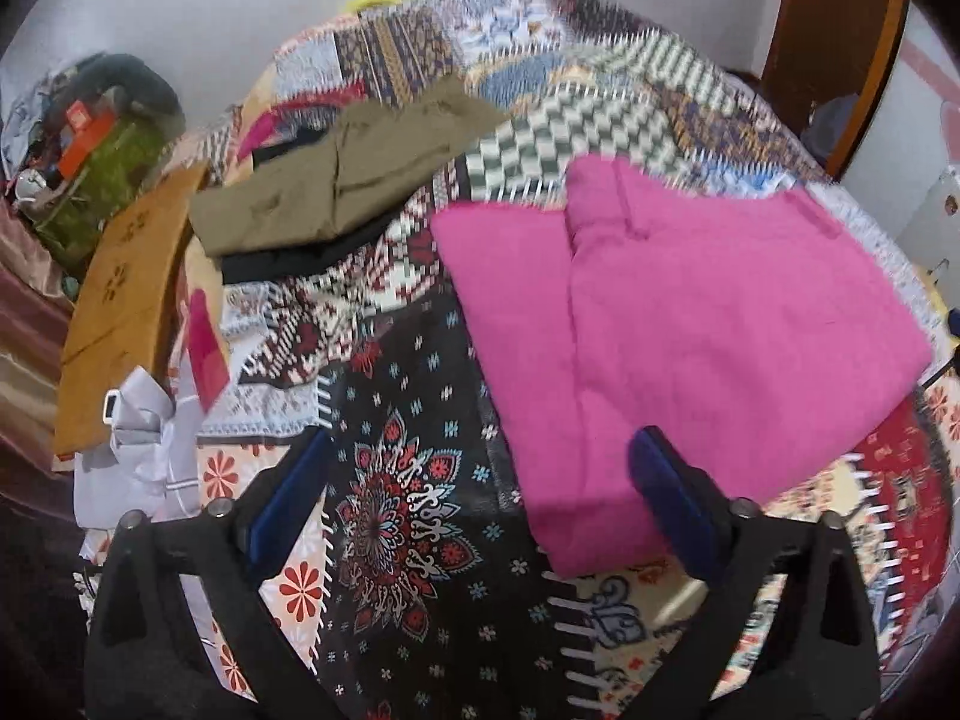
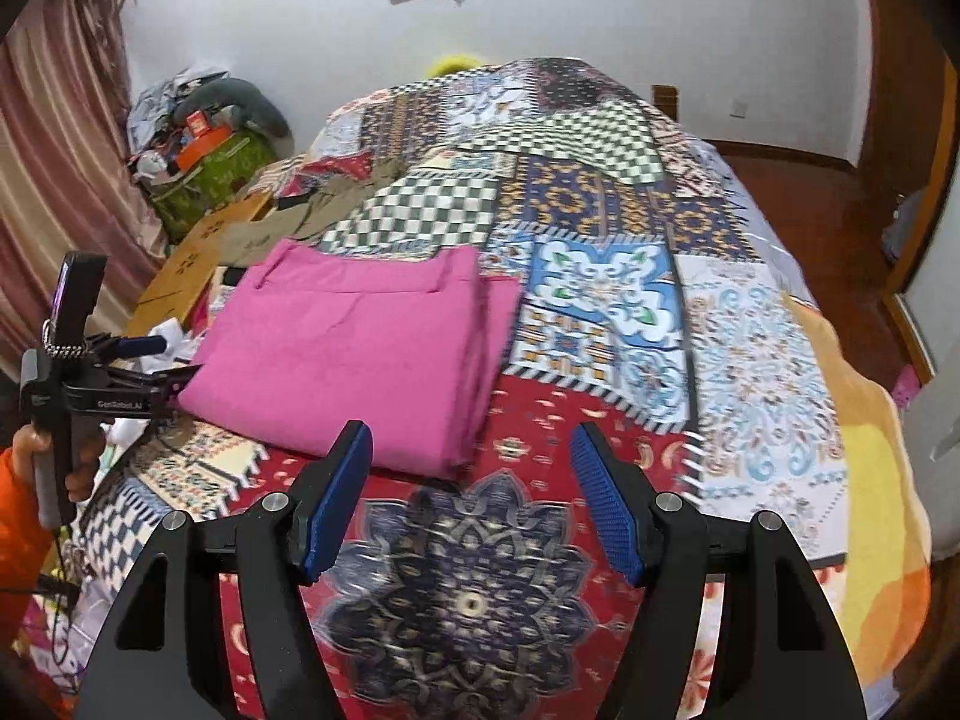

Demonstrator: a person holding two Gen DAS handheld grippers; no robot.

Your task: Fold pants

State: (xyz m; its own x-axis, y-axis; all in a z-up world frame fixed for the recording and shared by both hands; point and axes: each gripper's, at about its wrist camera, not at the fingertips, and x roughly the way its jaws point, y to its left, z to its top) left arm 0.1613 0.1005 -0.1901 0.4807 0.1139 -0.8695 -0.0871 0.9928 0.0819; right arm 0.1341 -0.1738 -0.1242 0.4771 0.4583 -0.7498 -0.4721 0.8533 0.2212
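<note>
"GenRobot.AI" on the left gripper (image 2: 157, 360) body.

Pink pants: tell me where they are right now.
The folded pink pants lie flat on the patchwork bedspread, left of centre in the right wrist view. The olive-brown garment lies just beyond them, and the open left gripper is at their near edge.

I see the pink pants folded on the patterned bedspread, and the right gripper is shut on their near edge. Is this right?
Not quite. The pink pants do lie folded on the patterned bedspread, but the right gripper is open and holds nothing; its fingers stand apart over the bedspread, as the right wrist view shows.
</note>
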